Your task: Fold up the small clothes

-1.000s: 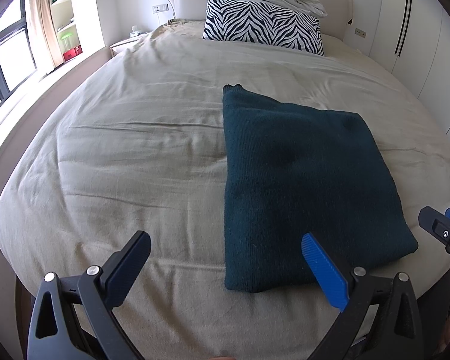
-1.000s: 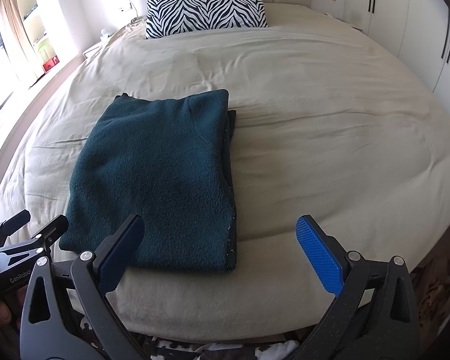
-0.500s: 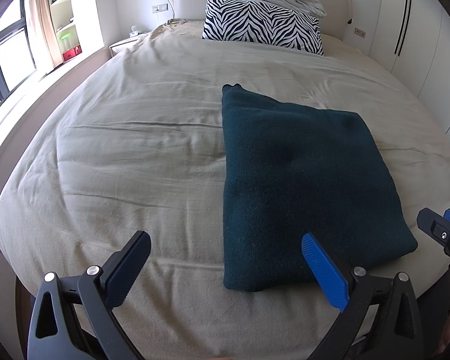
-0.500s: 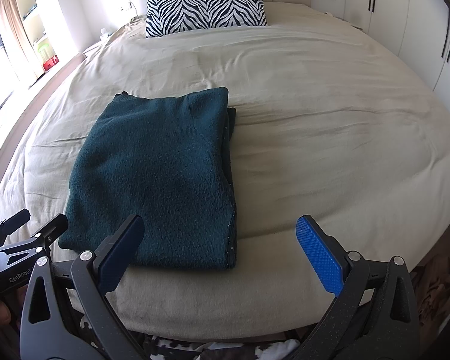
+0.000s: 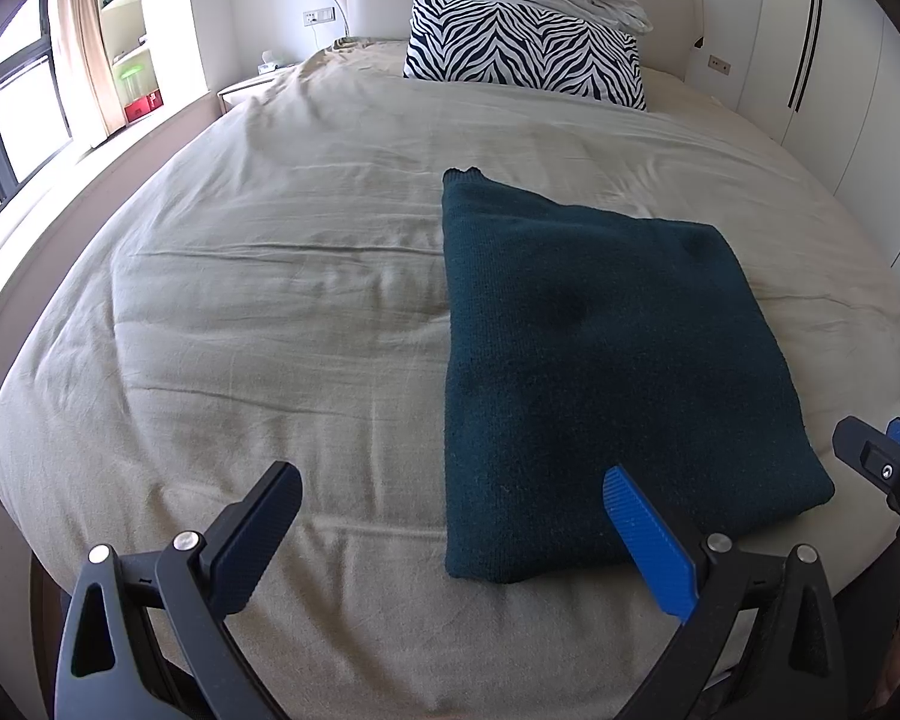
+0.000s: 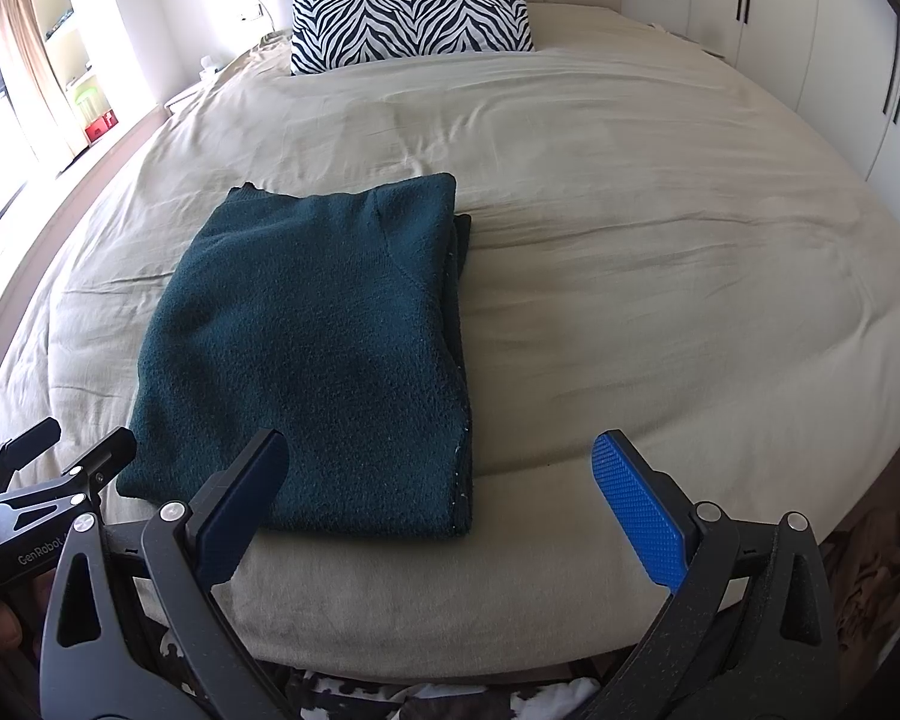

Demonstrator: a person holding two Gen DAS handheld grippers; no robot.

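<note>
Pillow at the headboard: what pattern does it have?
Black-and-white zebra stripes on the rectangular pillow, clearest in the right wrist view.

The left gripper and right gripper each occupied the lower part of their frames, jaws spread wide, gripping nothing.

Daylight from the window at left, blown-out white glare there; bed evenly bright with soft crease shadows; sharp focus; strong fisheye curvature, dark vignetted corners.
</note>
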